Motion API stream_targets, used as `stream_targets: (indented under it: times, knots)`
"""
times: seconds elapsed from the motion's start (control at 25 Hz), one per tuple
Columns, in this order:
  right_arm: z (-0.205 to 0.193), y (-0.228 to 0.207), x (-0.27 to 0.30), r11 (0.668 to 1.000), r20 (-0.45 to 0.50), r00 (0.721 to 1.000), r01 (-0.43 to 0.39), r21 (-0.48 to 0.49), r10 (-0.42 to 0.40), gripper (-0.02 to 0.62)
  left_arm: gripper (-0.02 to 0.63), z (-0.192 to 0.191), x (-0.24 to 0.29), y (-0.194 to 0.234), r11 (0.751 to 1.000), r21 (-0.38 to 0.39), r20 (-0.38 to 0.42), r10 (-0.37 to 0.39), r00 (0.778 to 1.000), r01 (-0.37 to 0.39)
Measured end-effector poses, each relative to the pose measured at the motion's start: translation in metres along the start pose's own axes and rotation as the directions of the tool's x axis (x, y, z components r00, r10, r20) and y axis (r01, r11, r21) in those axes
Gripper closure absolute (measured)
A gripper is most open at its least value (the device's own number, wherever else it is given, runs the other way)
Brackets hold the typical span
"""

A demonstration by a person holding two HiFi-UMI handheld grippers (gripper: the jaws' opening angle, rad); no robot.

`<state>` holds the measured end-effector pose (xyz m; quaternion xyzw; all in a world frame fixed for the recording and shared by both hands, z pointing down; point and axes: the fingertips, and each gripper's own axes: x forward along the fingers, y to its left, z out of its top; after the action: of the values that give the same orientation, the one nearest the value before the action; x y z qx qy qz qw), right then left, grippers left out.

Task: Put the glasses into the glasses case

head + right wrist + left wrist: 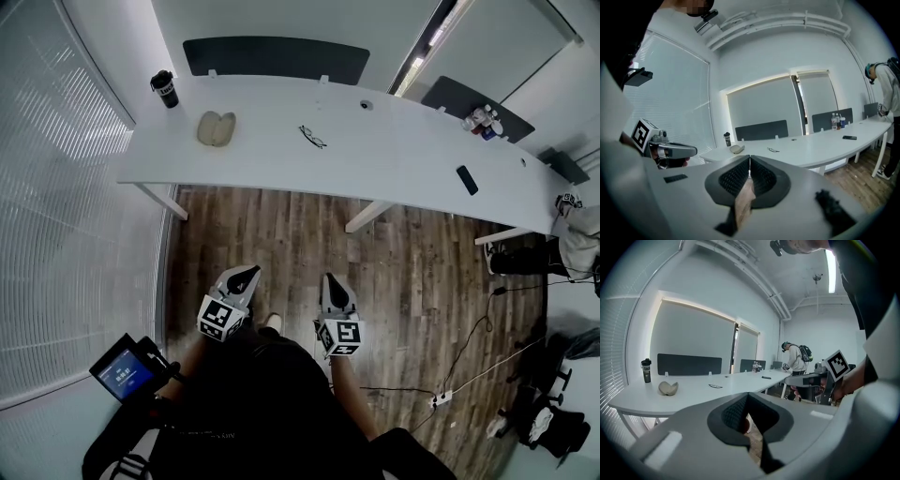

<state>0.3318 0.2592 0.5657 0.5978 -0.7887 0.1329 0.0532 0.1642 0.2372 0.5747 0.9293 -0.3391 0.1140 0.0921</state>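
no text can be read; the small screen (pixel 125 372) shows only illegible marks.

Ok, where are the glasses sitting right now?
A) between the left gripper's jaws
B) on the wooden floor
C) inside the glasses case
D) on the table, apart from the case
D: in the head view the glasses lie on the white table, to the right of the beige glasses case and not touching it.

White curved table (pixel 394 141) on wood floor (pixel 281 244) — blinded window (pixel 56 234) alongside; walls white.
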Motion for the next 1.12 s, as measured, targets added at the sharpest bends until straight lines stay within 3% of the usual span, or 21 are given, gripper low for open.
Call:
stream_targets:
  times: [0.48, 1.12]
  knots:
    - [0.018, 0.015, 0.054, 0.999, -0.021, 1.0, -0.021, -0.035, 0.02, 0.586, 0.601, 0.005, 0.019, 0.047, 0.999, -0.035, 0.002, -0.01, 1.0, 0.01]
    - [0.044, 0.076, 0.162, 0.997, -0.083, 0.996, -0.037, -0.073, 0.031, 0.586, 0.601, 0.008, 0.024, 0.167, 0.996, -0.088, 0.008, -0.006, 1.0, 0.007]
